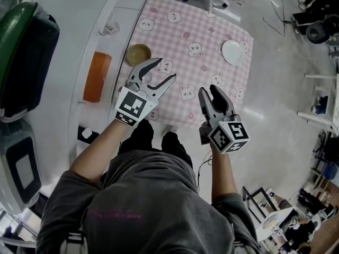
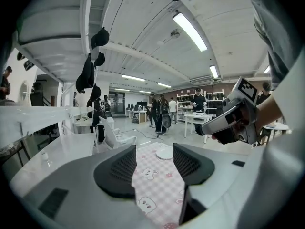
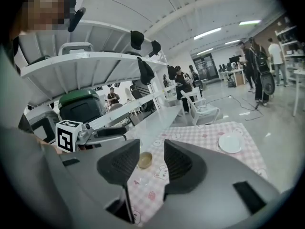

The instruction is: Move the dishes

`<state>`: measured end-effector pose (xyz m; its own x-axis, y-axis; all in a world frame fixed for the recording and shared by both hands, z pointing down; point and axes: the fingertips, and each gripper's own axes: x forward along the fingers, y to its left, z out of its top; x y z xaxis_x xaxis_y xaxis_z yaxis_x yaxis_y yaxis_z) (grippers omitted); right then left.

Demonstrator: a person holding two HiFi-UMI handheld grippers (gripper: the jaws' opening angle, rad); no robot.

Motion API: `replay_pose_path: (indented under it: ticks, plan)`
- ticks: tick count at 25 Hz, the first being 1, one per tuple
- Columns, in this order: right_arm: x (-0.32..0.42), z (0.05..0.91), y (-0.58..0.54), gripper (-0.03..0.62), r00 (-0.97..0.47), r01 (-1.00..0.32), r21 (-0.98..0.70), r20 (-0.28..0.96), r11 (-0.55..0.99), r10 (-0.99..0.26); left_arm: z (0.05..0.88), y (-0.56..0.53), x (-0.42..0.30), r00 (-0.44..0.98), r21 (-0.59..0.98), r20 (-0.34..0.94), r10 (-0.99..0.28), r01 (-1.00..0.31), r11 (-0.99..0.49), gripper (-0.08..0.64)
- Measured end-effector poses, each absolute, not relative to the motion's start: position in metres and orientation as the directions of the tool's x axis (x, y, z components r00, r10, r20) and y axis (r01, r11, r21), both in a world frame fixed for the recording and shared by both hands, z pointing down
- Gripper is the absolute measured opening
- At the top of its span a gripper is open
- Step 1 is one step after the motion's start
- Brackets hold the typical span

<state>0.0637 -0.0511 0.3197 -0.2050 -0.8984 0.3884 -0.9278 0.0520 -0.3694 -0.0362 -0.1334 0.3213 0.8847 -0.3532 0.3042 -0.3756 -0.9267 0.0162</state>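
Table (image 1: 196,33), pink-checked, carries both dishes, neither gripped. Best approach, judged: drop each tongs to nearer dish, pinch rim squarely, lift level. Left tongs (image 1: 164,70) wide open, empty, held above near-left part, tilted slightly down. Right tongs (image 1: 208,90) open narrower, empty, above near edge, alongside. Plate (image 1: 232,51) far right, well beyond right tongs. Bowl (image 1: 138,54) at left edge, just beyond left tongs.
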Motion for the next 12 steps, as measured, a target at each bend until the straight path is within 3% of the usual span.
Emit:
replay_pose_path:
  ticks: [12]
  plan:
    - [0.081,0.292,-0.034,0.163,-0.024,-0.948,-0.303,0.371,-0.096,-0.928,0.305,-0.14,-0.02,0.921,0.054,0.294,-0.257,-0.284,-0.957,0.245]
